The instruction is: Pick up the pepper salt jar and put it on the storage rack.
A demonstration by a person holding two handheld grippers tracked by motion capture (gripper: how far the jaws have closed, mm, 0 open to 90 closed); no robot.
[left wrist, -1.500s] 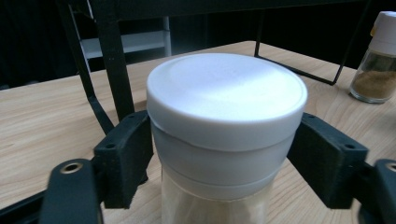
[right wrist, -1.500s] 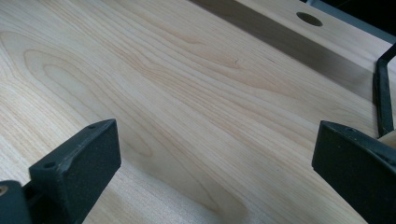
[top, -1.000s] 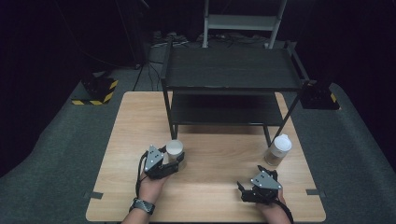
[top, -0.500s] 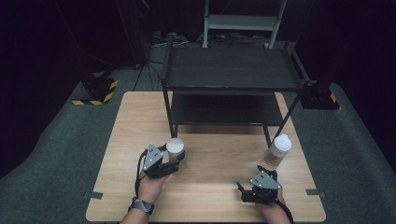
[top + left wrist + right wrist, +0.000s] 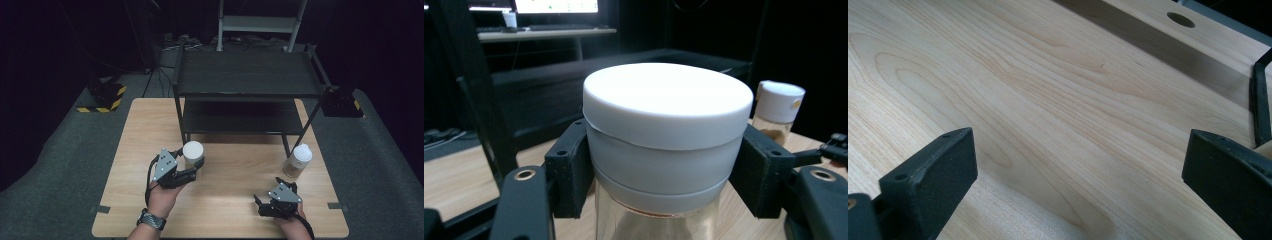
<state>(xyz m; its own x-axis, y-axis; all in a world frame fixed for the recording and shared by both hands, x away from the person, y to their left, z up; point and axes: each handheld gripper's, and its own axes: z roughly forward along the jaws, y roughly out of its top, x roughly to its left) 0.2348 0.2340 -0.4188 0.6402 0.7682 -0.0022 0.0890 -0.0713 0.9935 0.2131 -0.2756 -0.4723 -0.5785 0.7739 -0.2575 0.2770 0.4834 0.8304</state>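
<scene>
A clear jar with a wide white lid (image 5: 666, 135) sits between the two black pads of my left gripper (image 5: 664, 172), which is shut on it just under the lid. From above, the same jar (image 5: 193, 151) and left gripper (image 5: 192, 167) hang over the left middle of the wooden table (image 5: 130, 140). A second jar with a white cap (image 5: 299, 160) stands at the right, by the shelf's leg; it is the white-capped jar (image 5: 776, 112) behind the held one. My right gripper (image 5: 265, 202) rests near the front right, open over bare wood (image 5: 1073, 125).
A black two-level shelf rack (image 5: 247, 75) stands at the back of the table, its lower level (image 5: 240, 117) dark. A black and yellow block (image 5: 105, 97) lies on the floor at left. Grey carpet surrounds the table.
My left gripper has risen a little with the white-lidded jar in it. The right gripper and the other jar have stayed where they were.
</scene>
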